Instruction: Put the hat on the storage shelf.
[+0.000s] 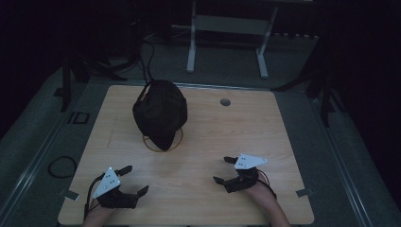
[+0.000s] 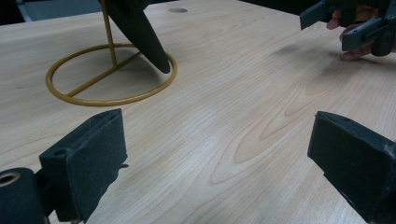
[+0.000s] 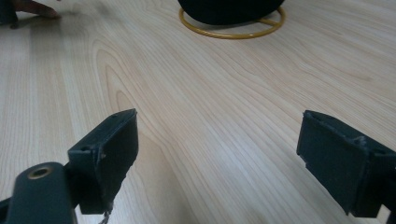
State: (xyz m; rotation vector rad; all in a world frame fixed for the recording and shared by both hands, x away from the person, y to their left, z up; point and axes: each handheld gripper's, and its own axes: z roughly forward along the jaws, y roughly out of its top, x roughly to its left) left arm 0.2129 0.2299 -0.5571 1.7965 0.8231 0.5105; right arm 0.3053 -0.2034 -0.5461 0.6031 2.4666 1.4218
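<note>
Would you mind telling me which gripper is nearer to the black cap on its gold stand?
Left, narrowly. The left gripper sits below-left of the black cap; the right gripper sits farther below-right.

both black two-jaw grippers, left gripper (image 1: 134, 180) and right gripper (image 1: 227, 170), rest low, well apart, jaws spread wide, gripping nothing.

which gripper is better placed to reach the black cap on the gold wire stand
Probably left. The left gripper sits open, nearer the black cap on its gold wire stand; the right gripper, also open, lies farther across.
</note>
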